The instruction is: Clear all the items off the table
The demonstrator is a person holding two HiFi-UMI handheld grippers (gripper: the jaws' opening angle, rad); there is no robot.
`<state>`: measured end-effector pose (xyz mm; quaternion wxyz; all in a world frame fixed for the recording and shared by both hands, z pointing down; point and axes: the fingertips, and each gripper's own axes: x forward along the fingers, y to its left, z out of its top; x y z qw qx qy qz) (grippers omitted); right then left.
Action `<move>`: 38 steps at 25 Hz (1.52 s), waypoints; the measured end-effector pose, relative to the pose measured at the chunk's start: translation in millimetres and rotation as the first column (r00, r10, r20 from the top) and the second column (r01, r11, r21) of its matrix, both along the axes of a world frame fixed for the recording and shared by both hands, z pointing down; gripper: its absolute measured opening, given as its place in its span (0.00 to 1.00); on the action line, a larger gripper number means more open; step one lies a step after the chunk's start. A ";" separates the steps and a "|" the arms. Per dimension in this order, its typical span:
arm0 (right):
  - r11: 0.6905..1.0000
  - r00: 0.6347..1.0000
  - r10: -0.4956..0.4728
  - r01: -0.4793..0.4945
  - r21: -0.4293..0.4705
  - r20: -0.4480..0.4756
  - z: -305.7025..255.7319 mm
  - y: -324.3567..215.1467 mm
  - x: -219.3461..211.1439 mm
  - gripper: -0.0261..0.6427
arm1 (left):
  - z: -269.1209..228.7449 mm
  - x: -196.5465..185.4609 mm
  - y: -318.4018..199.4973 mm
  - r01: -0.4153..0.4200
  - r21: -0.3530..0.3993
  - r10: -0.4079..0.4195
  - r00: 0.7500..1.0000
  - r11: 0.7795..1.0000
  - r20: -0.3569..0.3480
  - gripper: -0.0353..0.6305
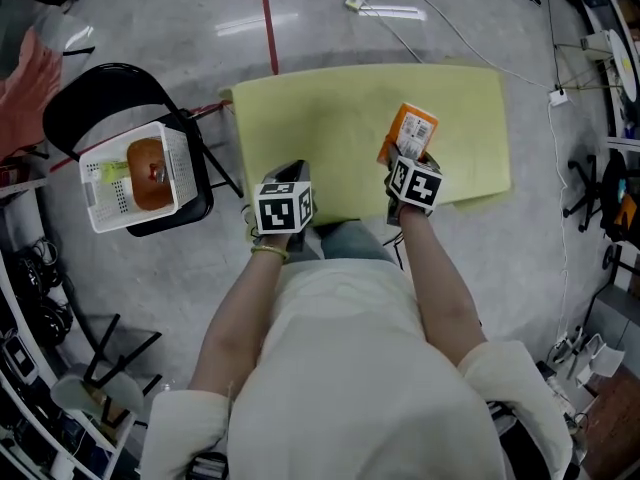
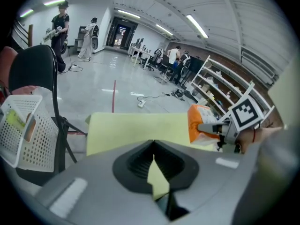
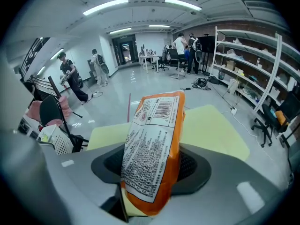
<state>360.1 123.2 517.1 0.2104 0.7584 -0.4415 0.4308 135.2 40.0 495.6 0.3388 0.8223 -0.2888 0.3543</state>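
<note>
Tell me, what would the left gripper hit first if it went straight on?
Most likely the table: the left gripper, shut and empty, points down at its bare top. Depth is unclear.

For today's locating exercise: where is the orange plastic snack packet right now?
The orange plastic snack packet is right of centre in the head view, clamped in the right hand-held gripper over the pale yellow table.

- I have two grippers: my left gripper [image 1: 291, 171] and my right gripper [image 1: 404, 155].
- One orange packet [image 1: 412, 128].
- One surface [image 1: 320, 118].
- One white basket [image 1: 108, 200].
- One black chair [image 1: 88, 100].
</note>
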 end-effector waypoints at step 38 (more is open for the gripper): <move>0.886 0.889 -0.458 0.459 0.072 -0.022 -48.5 -164.4 -254.0 0.42 | -34.9 -246.3 -93.0 0.359 0.044 -0.358 0.933 0.932 -0.034 0.07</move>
